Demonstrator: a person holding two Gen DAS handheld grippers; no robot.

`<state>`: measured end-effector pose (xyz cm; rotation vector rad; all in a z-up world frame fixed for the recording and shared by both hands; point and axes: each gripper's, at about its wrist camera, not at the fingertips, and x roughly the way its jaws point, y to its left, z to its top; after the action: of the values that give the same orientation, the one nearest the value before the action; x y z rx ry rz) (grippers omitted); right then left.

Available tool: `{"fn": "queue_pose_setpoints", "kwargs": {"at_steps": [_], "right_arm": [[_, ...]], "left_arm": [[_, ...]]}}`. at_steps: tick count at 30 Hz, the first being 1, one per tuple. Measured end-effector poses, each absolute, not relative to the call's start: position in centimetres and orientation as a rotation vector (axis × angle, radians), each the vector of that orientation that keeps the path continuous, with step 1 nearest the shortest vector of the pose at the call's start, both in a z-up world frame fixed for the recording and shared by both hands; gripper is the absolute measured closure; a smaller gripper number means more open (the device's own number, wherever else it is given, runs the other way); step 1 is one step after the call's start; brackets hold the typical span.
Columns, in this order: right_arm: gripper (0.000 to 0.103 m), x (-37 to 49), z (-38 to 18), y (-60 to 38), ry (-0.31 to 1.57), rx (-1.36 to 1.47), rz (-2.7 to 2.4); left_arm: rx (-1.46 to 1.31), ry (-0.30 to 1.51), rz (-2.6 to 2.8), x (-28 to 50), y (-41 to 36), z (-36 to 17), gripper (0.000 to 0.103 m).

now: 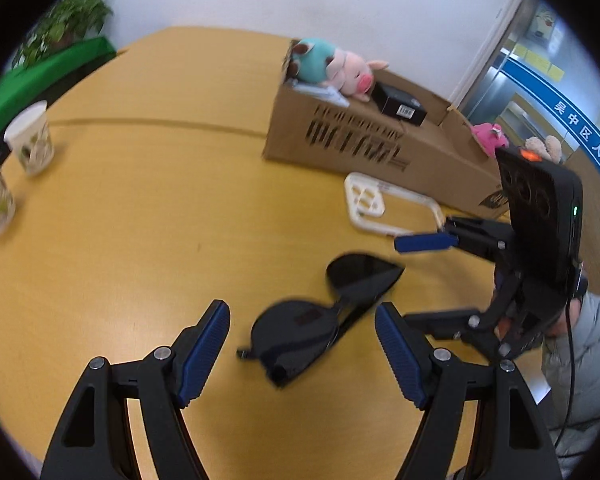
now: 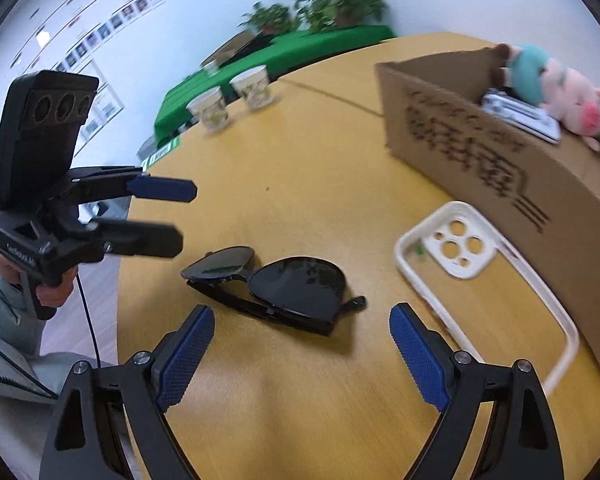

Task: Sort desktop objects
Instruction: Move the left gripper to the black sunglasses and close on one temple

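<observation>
Folded black sunglasses lie on the yellow table. My left gripper is open just in front of them, empty; it also shows in the right wrist view. My right gripper is open and empty near the sunglasses; in the left wrist view it is at the right. A white phone case lies flat by a cardboard box. The box holds a plush pig and a black box.
Two paper cups stand at the table's far side. A green cloth with potted plants lies beyond. Pink and brown plush toys sit behind the box. The table edge runs at the left.
</observation>
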<state>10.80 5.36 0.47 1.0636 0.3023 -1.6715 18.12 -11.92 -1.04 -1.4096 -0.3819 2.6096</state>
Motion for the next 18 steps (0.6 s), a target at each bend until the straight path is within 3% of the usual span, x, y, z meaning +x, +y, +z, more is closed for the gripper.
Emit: {"fn": "queue_pose_setpoints", "kwargs": {"at_steps": [6,8,10,11,12,18], "right_arm": [[0.015,10.0,-0.1,2.7,0.318,1.038,-1.520],[0.018,9.4,-0.7,2.2,0.321,1.065,-1.506],[0.020,9.4,-1.3,2.5,0.321,1.080,-1.497],[0.020,9.5,-1.5,2.5,0.327,1.077,-1.506],[0.020,9.8,-1.6,2.9,0.328,1.076,-1.514],[0.021,12.8,-1.8,7.0,0.249,1.096,-1.502]], "left_arm": [[-1.522,-0.393,2.545,19.0,-12.0,-4.2,0.031],[-1.519,-0.393,2.559,18.9,-12.0,-4.4,0.047],[-1.518,-0.398,2.540,18.7,-12.2,-4.4,0.048],[-1.514,-0.397,2.539,18.6,-12.3,-4.3,0.065],[-1.521,-0.396,2.544,18.4,-12.5,-4.4,0.069],[-1.498,-0.341,2.519,16.2,-12.1,-4.5,0.074]]}}
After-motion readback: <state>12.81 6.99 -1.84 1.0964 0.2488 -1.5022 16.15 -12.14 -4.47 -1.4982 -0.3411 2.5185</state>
